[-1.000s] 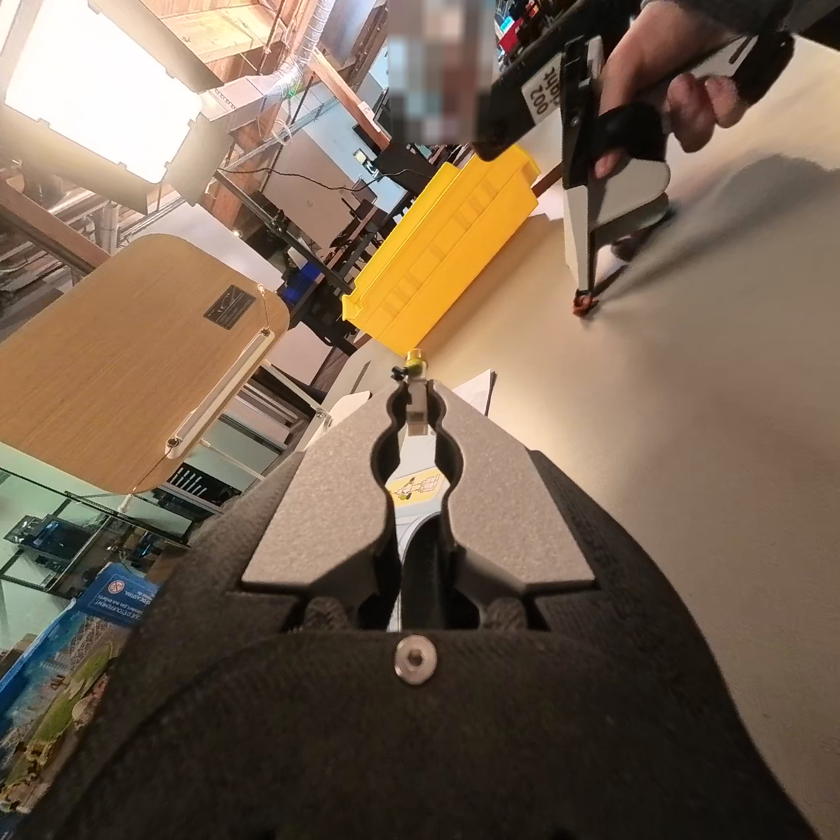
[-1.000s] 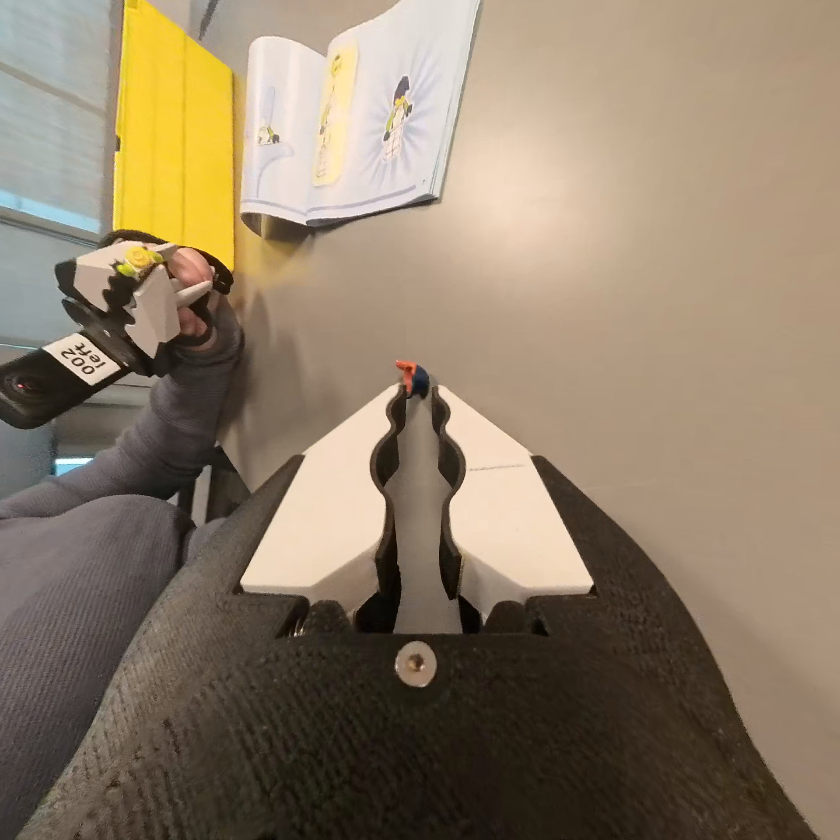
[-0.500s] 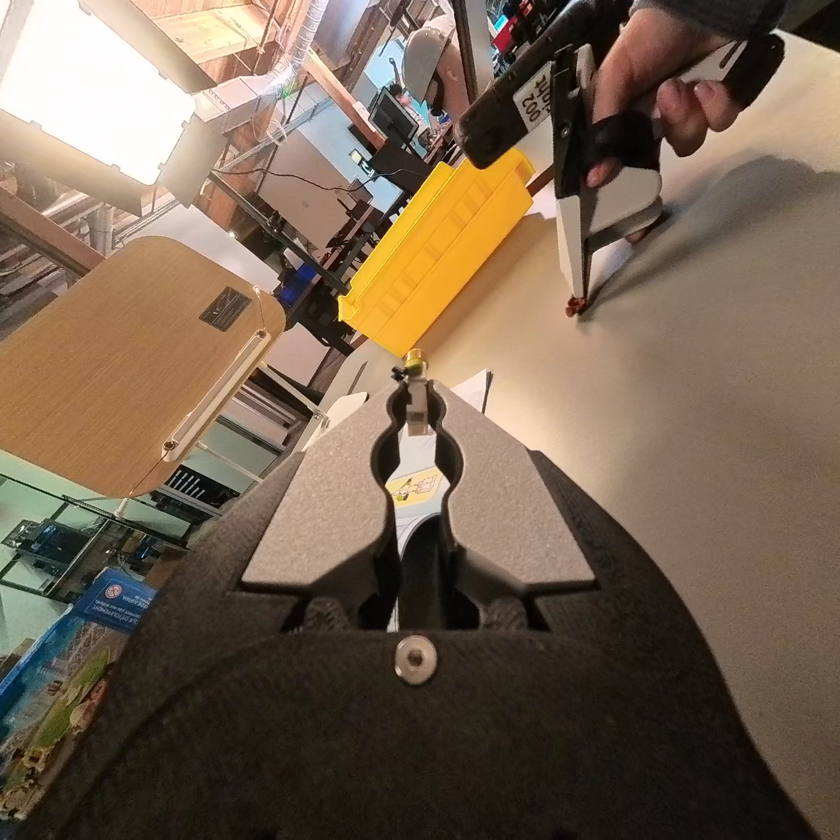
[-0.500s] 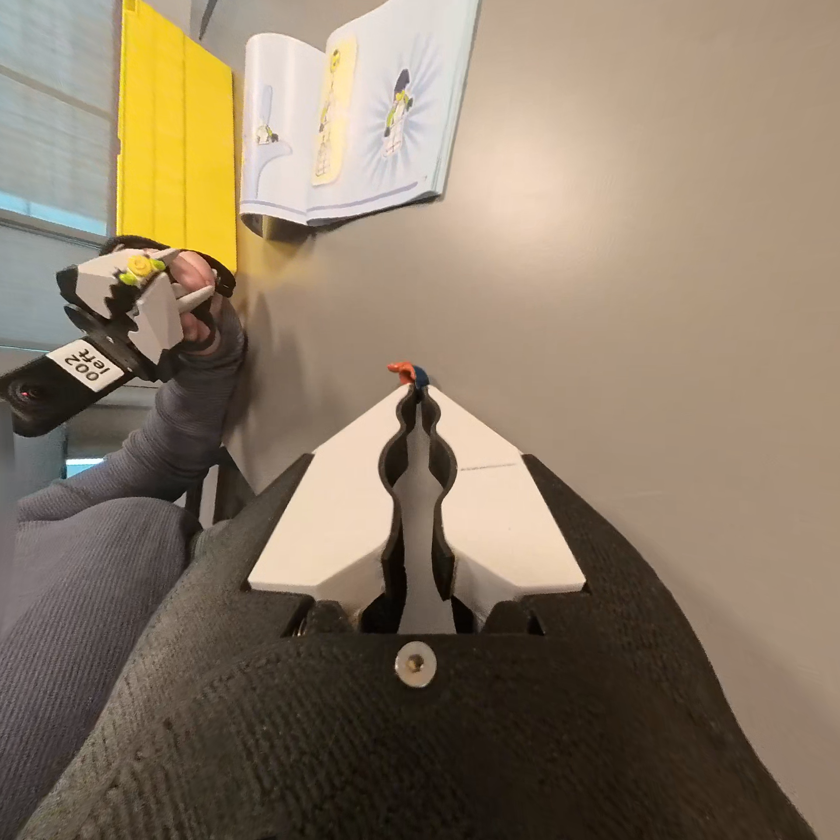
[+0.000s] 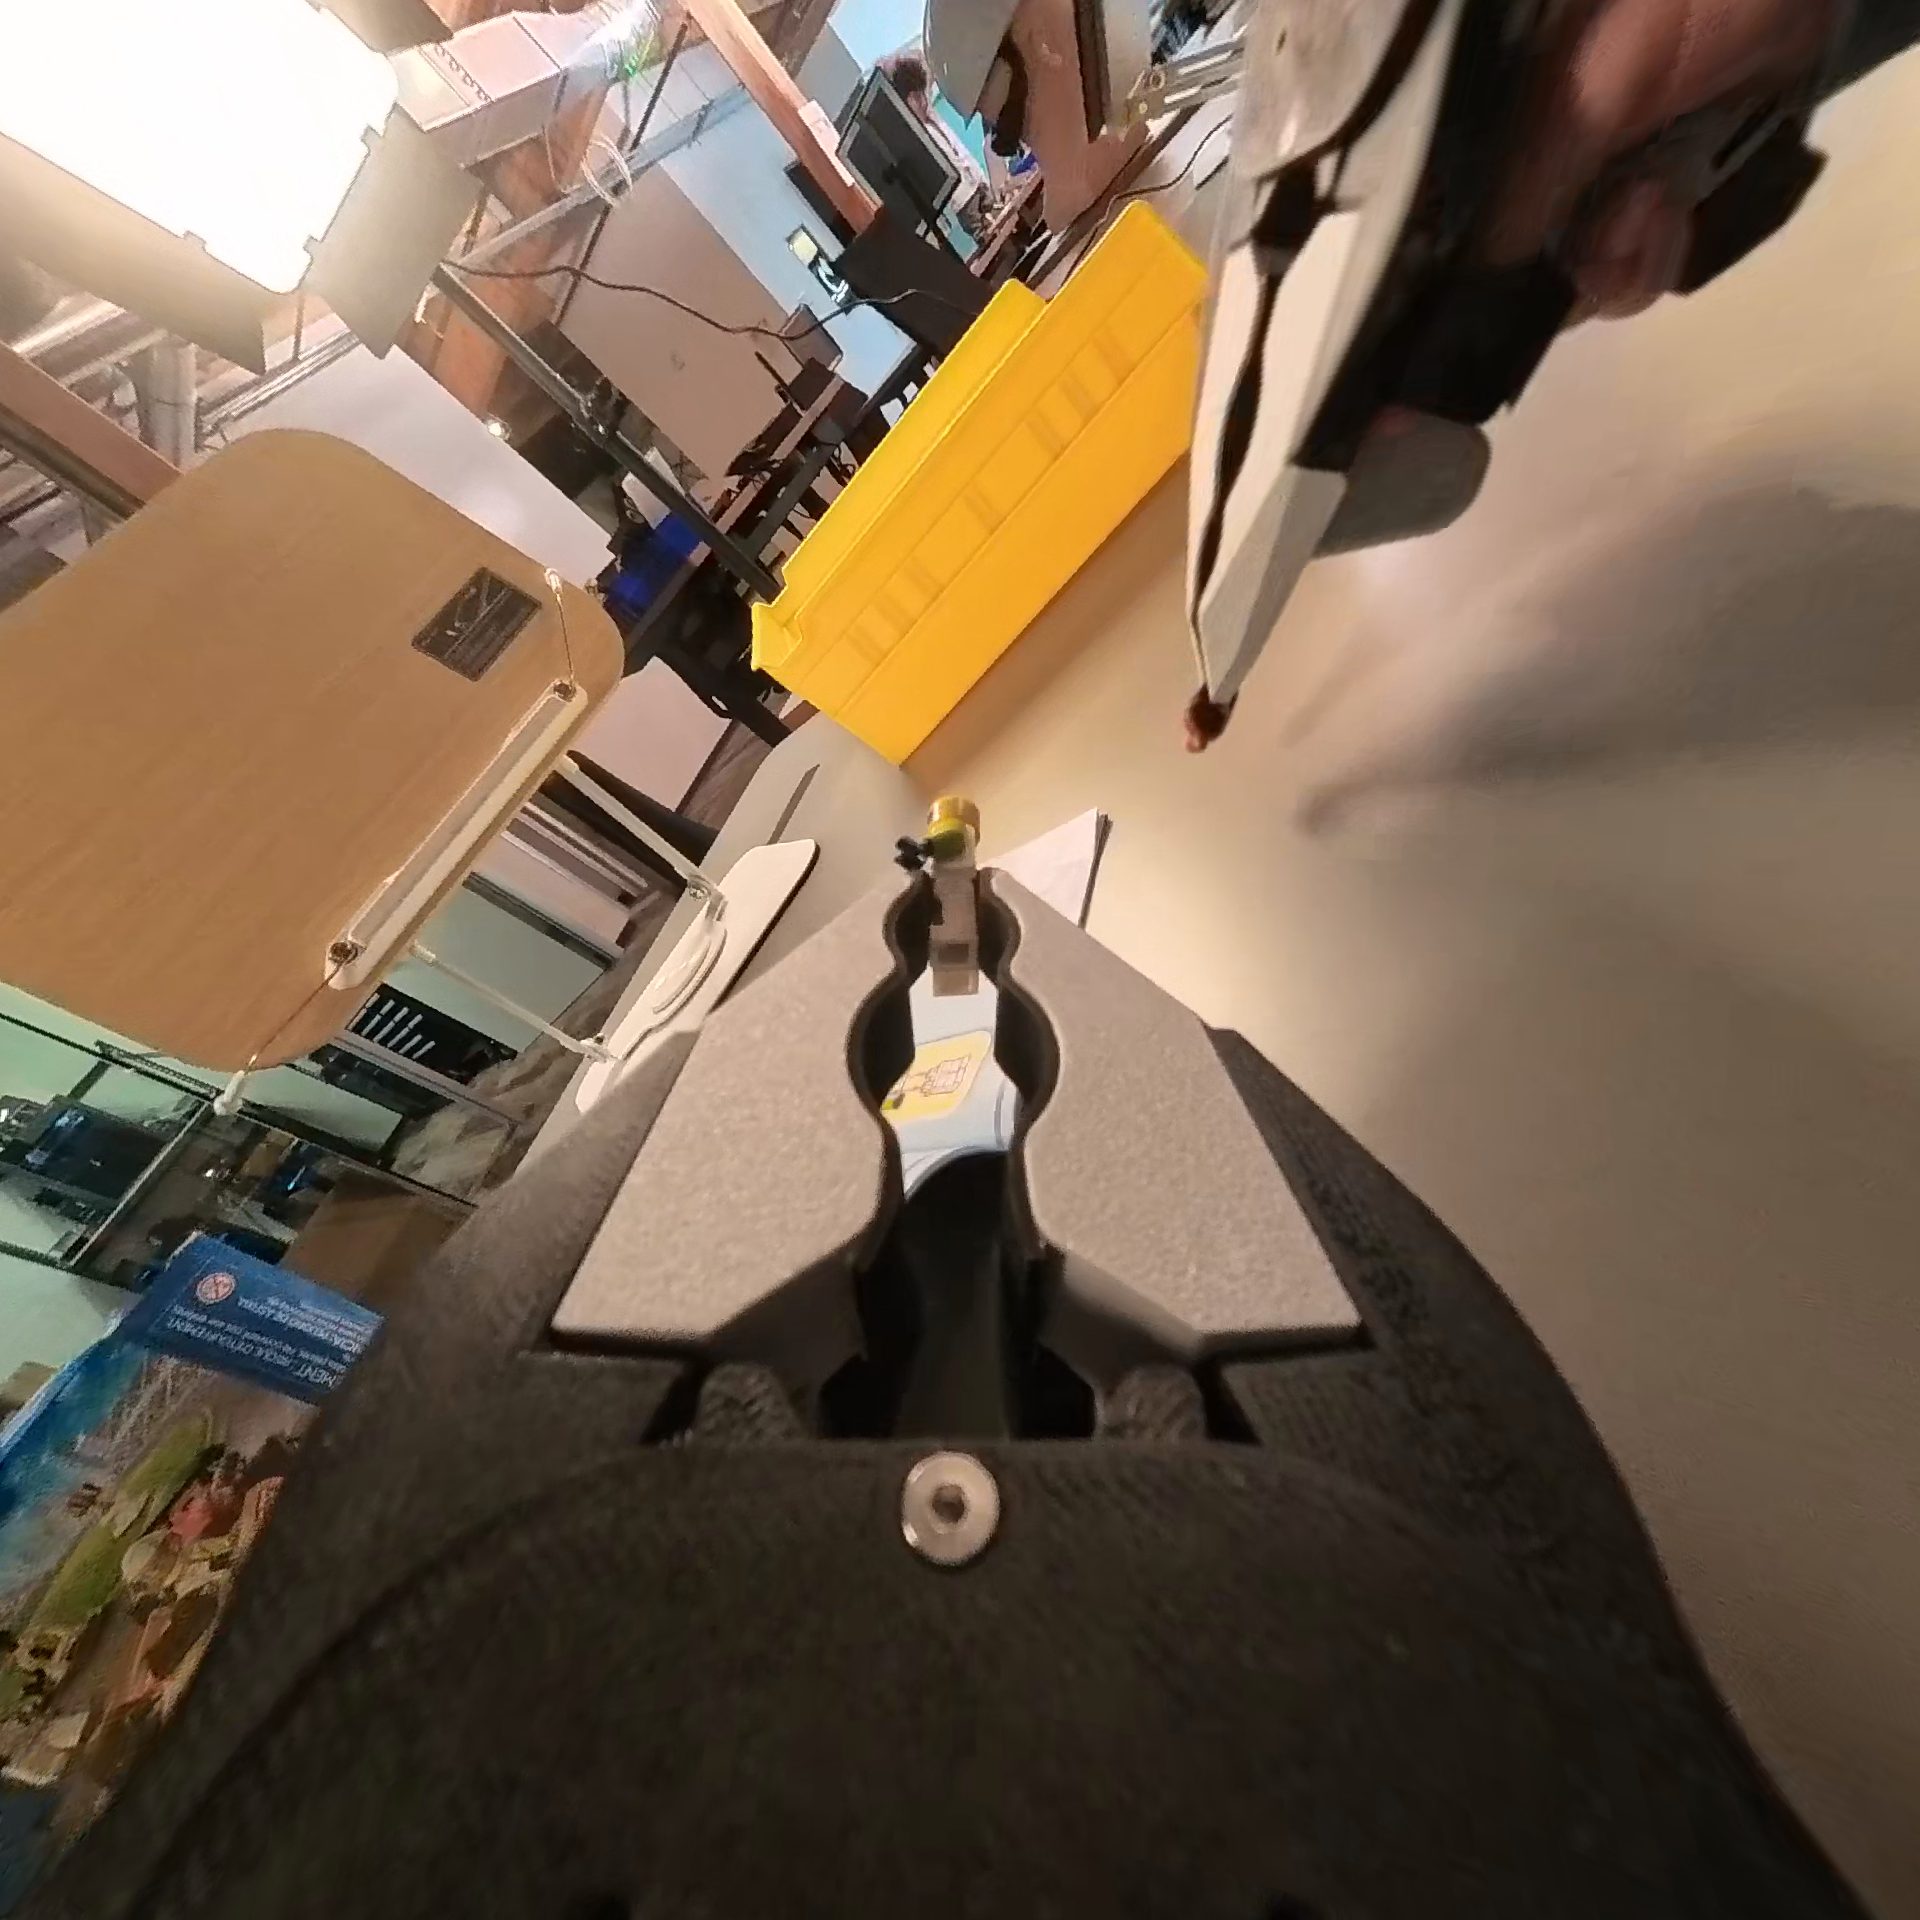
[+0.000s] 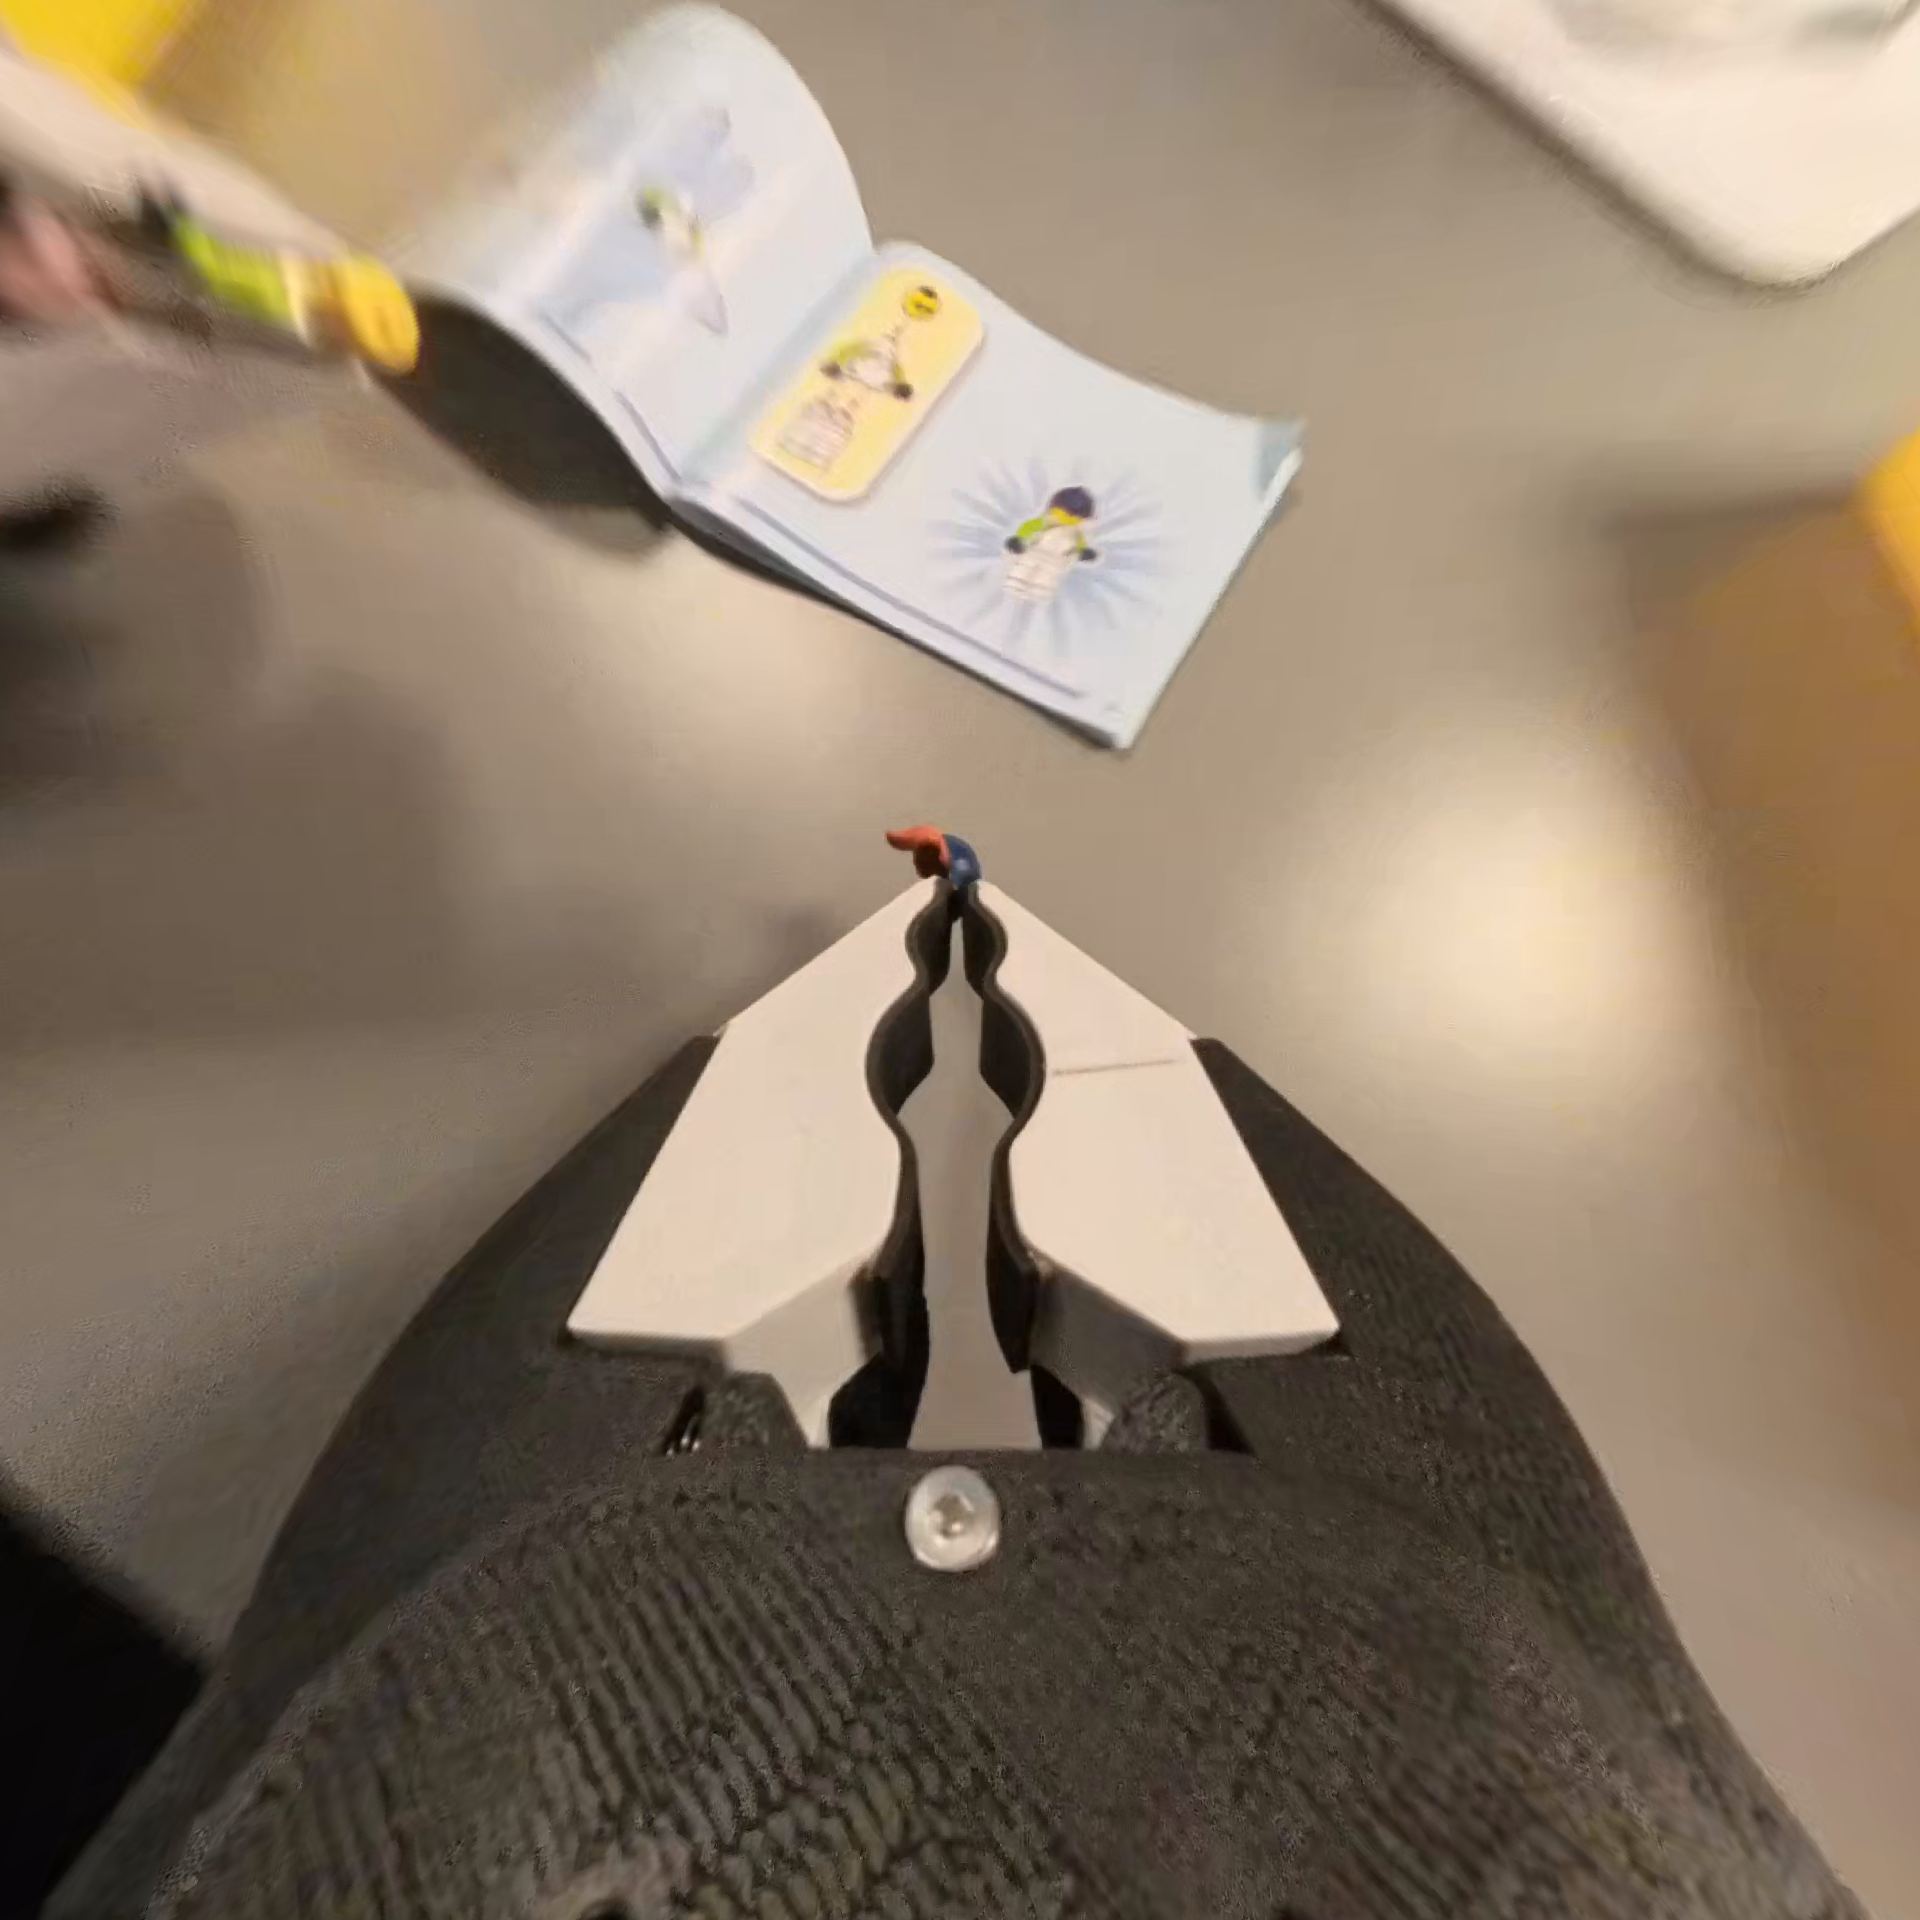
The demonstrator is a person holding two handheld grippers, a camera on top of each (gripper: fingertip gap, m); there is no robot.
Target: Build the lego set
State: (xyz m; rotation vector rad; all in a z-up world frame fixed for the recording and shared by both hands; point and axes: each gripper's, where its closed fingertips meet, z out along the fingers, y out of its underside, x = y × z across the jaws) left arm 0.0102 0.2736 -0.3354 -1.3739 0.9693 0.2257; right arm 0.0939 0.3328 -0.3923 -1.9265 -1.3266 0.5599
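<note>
Left tongs (image 5: 951, 883): grey fingers, black textured body, showing minifigure (image 5: 951, 847) with yellow head, lime collar, light grey legs. Right tongs (image 6: 951, 899): white fingers, black ribbed body, showing orange and dark blue cap piece (image 6: 935, 852). Booklet (image 6: 935, 468): pale blue pages, yellow panel, white-and-lime figure drawings. Bin (image 5: 987, 488): showing bright yellow. Counter (image 5: 1558, 1039): appearing plain beige-grey. Board (image 5: 239, 727): light wood grain. Box (image 5: 156, 1507): blue, green picture.

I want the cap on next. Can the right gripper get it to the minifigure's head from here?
Probably yes. The right gripper pinches the cap, the left gripper holds the minifigure with its yellow head exposed, and nothing lies between them.
</note>
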